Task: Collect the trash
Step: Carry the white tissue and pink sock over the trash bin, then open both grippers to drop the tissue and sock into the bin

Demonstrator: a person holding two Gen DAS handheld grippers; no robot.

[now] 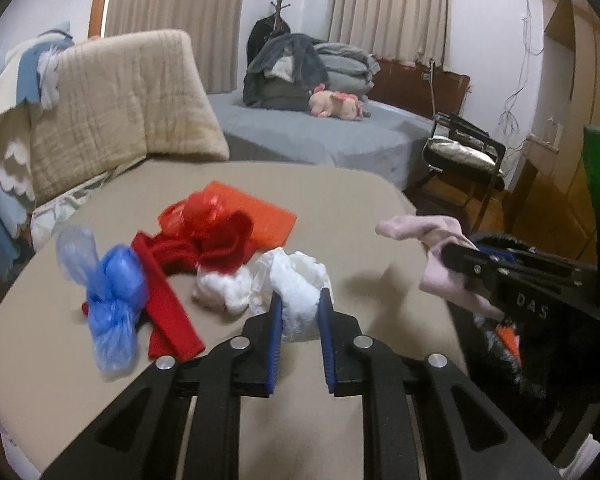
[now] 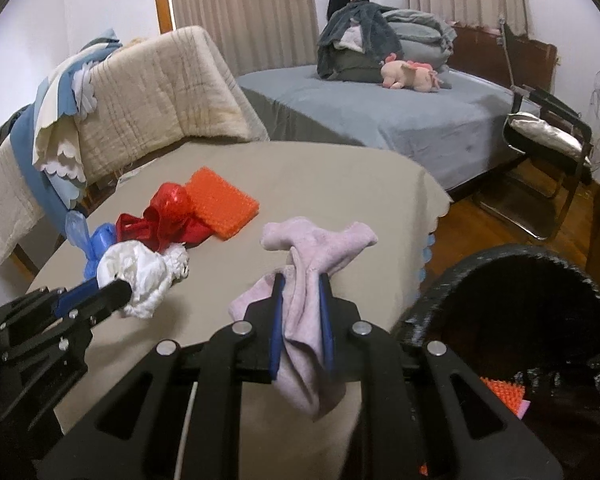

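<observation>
A: Nearest in the left wrist view, what do the jaws hold?
B: The left gripper (image 1: 298, 312) pinches a crumpled white wad (image 1: 296, 292) at lower centre, its underside hidden between the blue pads. At the right edge the right gripper (image 1: 460, 256) appears side-on, pinching a pale pink cloth (image 1: 432, 248).

A: Does the right wrist view add anything?
B: Yes. There the right gripper (image 2: 302, 292) clamps that pink cloth (image 2: 320, 244), whose tail hangs below the jaws. At lower right gapes a black bin (image 2: 500, 276), with something orange inside, too dark to identify; the left view barely catches it.

A: Farther back on the table (image 1: 340, 200)?
B: A blue plastic bag (image 1: 114, 292) at left, a red cloth (image 1: 204, 248) with shiny red plastic, and an orange mat (image 1: 256, 212), partly covered by the red pile.

A: Beyond?
B: A grey bed (image 2: 400, 120) with a pink plush toy (image 2: 408, 72).
</observation>
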